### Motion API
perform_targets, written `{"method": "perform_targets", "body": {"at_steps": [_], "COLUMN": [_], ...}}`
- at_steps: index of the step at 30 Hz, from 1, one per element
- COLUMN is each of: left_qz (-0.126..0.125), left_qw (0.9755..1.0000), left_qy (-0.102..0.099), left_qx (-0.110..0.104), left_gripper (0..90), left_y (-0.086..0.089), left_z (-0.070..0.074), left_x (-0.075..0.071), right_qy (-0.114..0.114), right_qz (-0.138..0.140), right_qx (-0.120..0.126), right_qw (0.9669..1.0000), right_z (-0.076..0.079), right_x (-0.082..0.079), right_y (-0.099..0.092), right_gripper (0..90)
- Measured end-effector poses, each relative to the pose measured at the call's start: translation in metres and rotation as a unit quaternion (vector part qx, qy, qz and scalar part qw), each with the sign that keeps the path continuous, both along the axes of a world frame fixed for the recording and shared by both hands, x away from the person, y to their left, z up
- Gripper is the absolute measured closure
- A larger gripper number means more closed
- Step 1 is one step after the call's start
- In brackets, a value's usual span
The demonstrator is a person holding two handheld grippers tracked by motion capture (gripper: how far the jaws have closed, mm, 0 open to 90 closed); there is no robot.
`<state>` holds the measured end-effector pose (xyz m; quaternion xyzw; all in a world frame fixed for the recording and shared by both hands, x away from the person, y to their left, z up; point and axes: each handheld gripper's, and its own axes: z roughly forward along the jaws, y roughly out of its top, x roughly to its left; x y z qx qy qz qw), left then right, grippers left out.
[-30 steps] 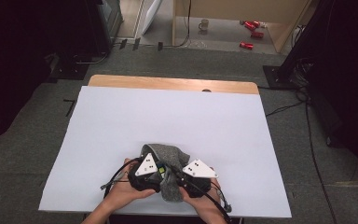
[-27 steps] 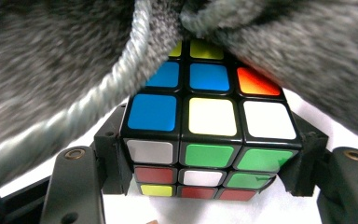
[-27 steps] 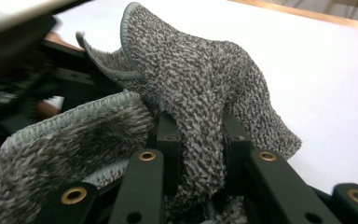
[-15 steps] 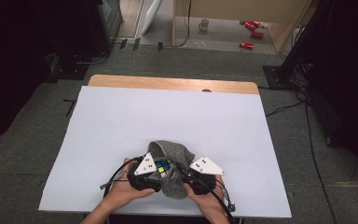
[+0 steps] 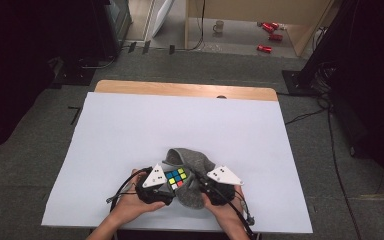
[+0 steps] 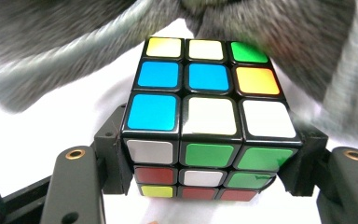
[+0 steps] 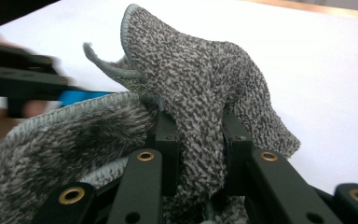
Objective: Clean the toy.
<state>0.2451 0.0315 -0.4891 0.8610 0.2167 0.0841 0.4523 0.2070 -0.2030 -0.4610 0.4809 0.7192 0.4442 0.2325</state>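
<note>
A colour puzzle cube [image 5: 176, 178] [image 6: 205, 116] sits at the table's near edge, clamped between the jaws of my left gripper [image 5: 166, 186] [image 6: 207, 161], whose pads press its two sides. A grey knitted cloth [image 5: 192, 165] [image 7: 200, 88] lies bunched around and behind the cube, arching over its far side. My right gripper [image 5: 200, 186] [image 7: 198, 149] is shut on a fold of that cloth, which bulges up between its black jaws. In the right gripper view the left gripper shows blurred at the left, with a blue face of the cube behind the cloth's hem.
A white sheet [image 5: 170, 130] covers the wooden table [image 5: 180, 90]. Both hands rest at the near edge. On the floor beyond stand a mug [image 5: 219, 26], red cans [image 5: 270, 30] and dark equipment with cables on both sides.
The cloth has been drawn back off the cube's top, so its coloured face now shows between the two grippers. The right gripper shifted slightly right with the cloth.
</note>
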Motion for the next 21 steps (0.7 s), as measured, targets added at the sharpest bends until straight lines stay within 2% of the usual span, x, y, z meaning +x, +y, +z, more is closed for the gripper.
{"method": "perform_targets", "body": {"at_steps": [5,10,21], "left_qz": [0.008,0.013,0.015], "left_qw": [0.9999,0.9998,0.9999], "left_qy": [0.001,-0.002,0.000], "left_qx": [-0.008,-0.012,-0.009], "left_gripper": [34.0,34.1,34.1], "left_y": [0.006,0.010,0.010], "left_z": [0.003,0.005,0.002], "left_x": [0.003,0.005,0.007], "right_qy": [0.003,0.011,0.017], "right_qz": [-0.039,-0.064,-0.074], "right_qx": [-0.002,-0.006,-0.014], "right_qw": [0.9992,0.9979,0.9970], "right_z": [-0.001,-0.005,-0.008], "right_x": [0.008,0.015,0.018], "right_y": [-0.023,-0.040,-0.050], "right_gripper": [73.8,72.7,67.4]}}
